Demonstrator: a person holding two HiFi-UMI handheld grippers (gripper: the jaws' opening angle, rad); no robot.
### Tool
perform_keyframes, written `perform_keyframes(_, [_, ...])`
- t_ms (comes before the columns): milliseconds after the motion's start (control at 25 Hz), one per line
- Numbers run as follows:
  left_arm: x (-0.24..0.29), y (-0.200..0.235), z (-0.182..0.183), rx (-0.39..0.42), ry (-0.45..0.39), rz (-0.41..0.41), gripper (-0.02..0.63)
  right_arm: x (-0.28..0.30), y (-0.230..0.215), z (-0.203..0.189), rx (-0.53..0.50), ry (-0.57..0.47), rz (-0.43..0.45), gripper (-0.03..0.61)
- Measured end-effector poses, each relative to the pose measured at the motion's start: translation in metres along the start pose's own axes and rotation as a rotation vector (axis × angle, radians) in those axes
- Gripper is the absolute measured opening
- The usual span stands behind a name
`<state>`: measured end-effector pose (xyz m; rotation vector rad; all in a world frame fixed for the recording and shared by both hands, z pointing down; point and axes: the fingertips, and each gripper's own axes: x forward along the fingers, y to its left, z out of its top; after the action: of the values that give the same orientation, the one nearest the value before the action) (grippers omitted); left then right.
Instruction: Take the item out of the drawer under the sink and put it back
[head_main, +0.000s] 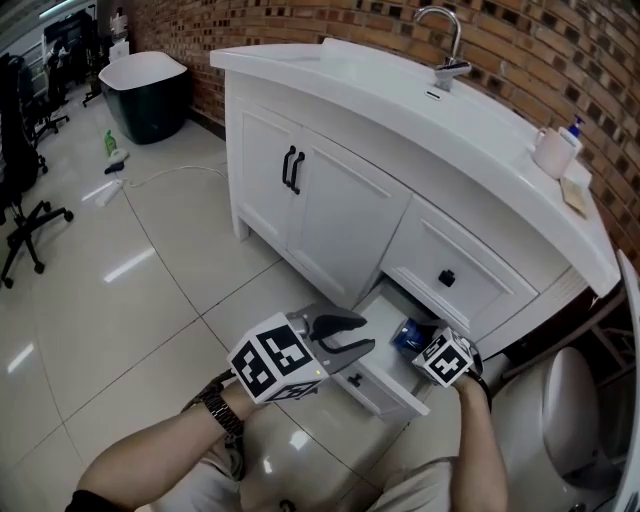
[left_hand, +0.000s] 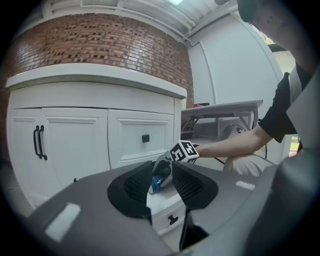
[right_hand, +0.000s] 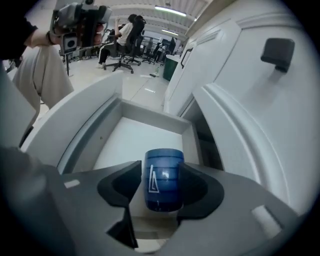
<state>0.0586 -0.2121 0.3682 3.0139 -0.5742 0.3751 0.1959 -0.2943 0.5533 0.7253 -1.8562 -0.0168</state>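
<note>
The bottom drawer (head_main: 378, 392) under the sink stands pulled out, its white floor (right_hand: 135, 140) bare apart from a blue cup (right_hand: 163, 177). The cup, with a white triangle mark, sits between the jaws of my right gripper (right_hand: 162, 189), which flank it closely without visibly squeezing it. In the head view the right gripper (head_main: 428, 345) reaches into the drawer by the blue cup (head_main: 410, 335). My left gripper (head_main: 352, 336) hovers open and empty over the floor, in front of the drawer. Its own view shows the left gripper (left_hand: 162, 182) facing the drawer front (left_hand: 170, 215).
The white vanity (head_main: 330, 210) has two doors with black handles and an upper drawer with a black knob (head_main: 447, 278). A faucet (head_main: 445, 45) and a white mug (head_main: 553, 152) sit on the counter. A white fixture (head_main: 560, 400) stands at right, a dark tub (head_main: 150, 95) far left.
</note>
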Motion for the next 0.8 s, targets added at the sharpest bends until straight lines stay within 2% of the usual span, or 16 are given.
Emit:
perform_keyframes(40, [-0.001, 0.0, 0.0, -0.001, 0.0, 0.0, 0.144, -0.002, 0.005, 0.0, -0.021, 0.013, 0.014, 0.232])
perform_keyframes(120, [-0.004, 0.001, 0.001, -0.004, -0.004, 0.0, 0.143, -0.013, 0.025, 0.002, -0.03, -0.004, 0.109, 0.232])
perform_keyframes(200, [-0.006, 0.001, 0.003, -0.005, -0.011, 0.0, 0.144, -0.032, 0.038, 0.006, 0.002, -0.066, 0.193, 0.187])
perform_keyframes(240, [-0.006, 0.001, 0.004, -0.004, -0.014, 0.0, 0.143, -0.041, 0.034, 0.008, 0.018, -0.098, 0.185, 0.187])
perform_keyframes(320, [-0.007, 0.0, 0.006, -0.003, -0.018, 0.0, 0.143, -0.052, 0.015, 0.006, 0.04, -0.132, 0.102, 0.187])
perform_keyframes(400, [-0.006, -0.001, 0.006, -0.002, -0.019, -0.003, 0.143, -0.05, 0.002, -0.001, 0.031, -0.116, 0.039, 0.187])
perform_keyframes(440, [-0.006, -0.002, 0.006, -0.002, -0.019, -0.006, 0.143, -0.045, 0.002, -0.006, 0.015, -0.1, 0.038, 0.187])
perform_keyframes(520, [-0.004, -0.005, 0.007, 0.001, -0.018, -0.012, 0.143, -0.034, 0.014, -0.009, -0.013, -0.095, 0.096, 0.179])
perform_keyframes(560, [-0.004, -0.006, 0.007, 0.002, -0.018, -0.015, 0.143, -0.032, 0.021, -0.007, -0.027, -0.101, 0.128, 0.121])
perform_keyframes(640, [-0.003, -0.006, 0.008, 0.005, -0.019, -0.014, 0.143, -0.03, 0.028, -0.005, -0.099, -0.074, 0.138, 0.094])
perform_keyframes(680, [-0.003, -0.005, 0.008, 0.006, -0.02, -0.013, 0.143, -0.031, 0.03, -0.005, -0.158, -0.038, 0.132, 0.071])
perform_keyframes(800, [-0.003, -0.003, 0.008, 0.003, -0.021, -0.007, 0.143, -0.037, 0.046, -0.009, -0.328, 0.11, 0.156, 0.071])
